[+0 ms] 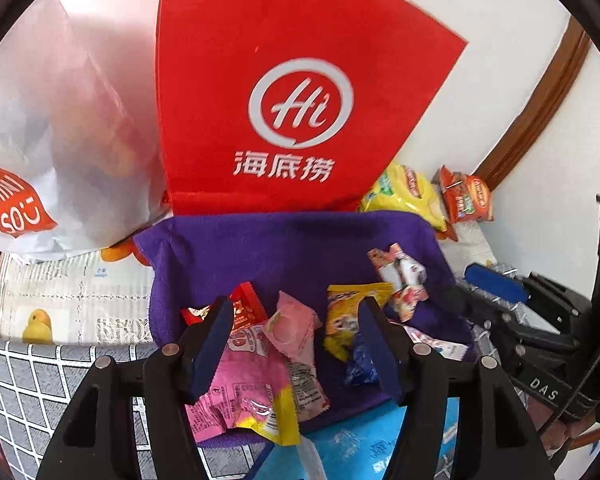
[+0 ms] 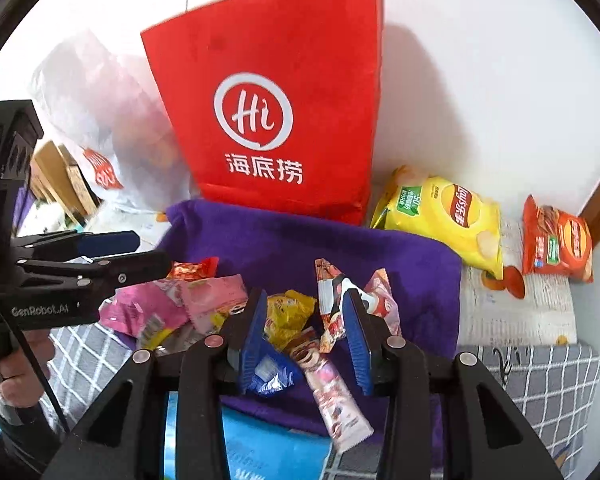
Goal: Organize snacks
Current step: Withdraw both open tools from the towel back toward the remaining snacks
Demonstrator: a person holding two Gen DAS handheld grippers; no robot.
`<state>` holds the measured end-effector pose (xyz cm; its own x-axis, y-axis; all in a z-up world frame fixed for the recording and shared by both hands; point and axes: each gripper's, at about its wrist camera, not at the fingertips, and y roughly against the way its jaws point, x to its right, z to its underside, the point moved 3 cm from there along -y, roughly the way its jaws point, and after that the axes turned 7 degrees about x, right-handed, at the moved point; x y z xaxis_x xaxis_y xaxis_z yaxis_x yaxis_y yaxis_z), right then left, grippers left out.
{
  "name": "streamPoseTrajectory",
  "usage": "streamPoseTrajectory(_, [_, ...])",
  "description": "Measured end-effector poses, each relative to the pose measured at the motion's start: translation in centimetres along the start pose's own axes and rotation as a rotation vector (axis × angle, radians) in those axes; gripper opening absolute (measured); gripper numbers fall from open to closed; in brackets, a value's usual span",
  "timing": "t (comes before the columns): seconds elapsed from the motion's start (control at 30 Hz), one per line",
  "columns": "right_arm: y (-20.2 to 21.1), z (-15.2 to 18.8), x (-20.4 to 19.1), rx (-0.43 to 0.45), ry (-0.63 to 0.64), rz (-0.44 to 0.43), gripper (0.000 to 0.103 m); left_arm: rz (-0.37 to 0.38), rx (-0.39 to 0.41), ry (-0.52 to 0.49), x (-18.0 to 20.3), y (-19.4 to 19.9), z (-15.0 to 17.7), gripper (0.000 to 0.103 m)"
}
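A white wall stands behind a red bag [image 2: 276, 128]. In front lies a purple cloth [image 2: 400, 264] with a pile of small snacks [image 1: 288, 344]. They look light, thin and crinkly, maybe slippery, so pinch one by its flat sealed edge. The left hand-held gripper [image 1: 296, 344] and right hand-held gripper [image 2: 306, 340] hang part open over the pile, holding nothing.

wall [image 2: 480, 80]: white | trim [image 1: 540, 108]: brown wood | light: bright, even

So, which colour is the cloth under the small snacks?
Purple cloth; it shows best in the right wrist view.
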<state>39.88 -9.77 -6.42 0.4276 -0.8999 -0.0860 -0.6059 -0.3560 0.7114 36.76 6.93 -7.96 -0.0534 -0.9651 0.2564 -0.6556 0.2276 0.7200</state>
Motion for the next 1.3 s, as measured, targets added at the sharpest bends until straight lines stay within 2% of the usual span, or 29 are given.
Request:
streamPoseTrajectory(0.3, [4.9, 3.0, -0.4, -0.009, 0.005, 0.066, 0.042, 0.038, 0.055, -0.036, 2.1, 3.9, -0.5, 0.063])
streamPoseTrajectory(0.53, [8.2, 7.1, -2.3, -0.028, -0.011, 0.062, 0.043, 0.035, 0.109, -0.086, 4.2, 8.1, 0.2, 0.063])
streamPoseTrajectory(0.7, [9.1, 10.7, -4.2, -0.055, -0.012, 0.063, 0.043, 0.004, 0.103, -0.093, 3.6, 10.7, 2.6, 0.063])
streamPoseTrajectory(0.9, [8.8, 14.5, -6.2, -0.093, -0.056, 0.022, 0.043, -0.036, 0.085, -0.068, 1.5, 13.0, 6.5, 0.063])
streamPoseTrajectory(1.3, [9.2, 19.4, -10.4, -0.095, -0.092, -0.031, 0.043, -0.056, 0.074, -0.041, -0.9, 15.2, 12.5, 0.063])
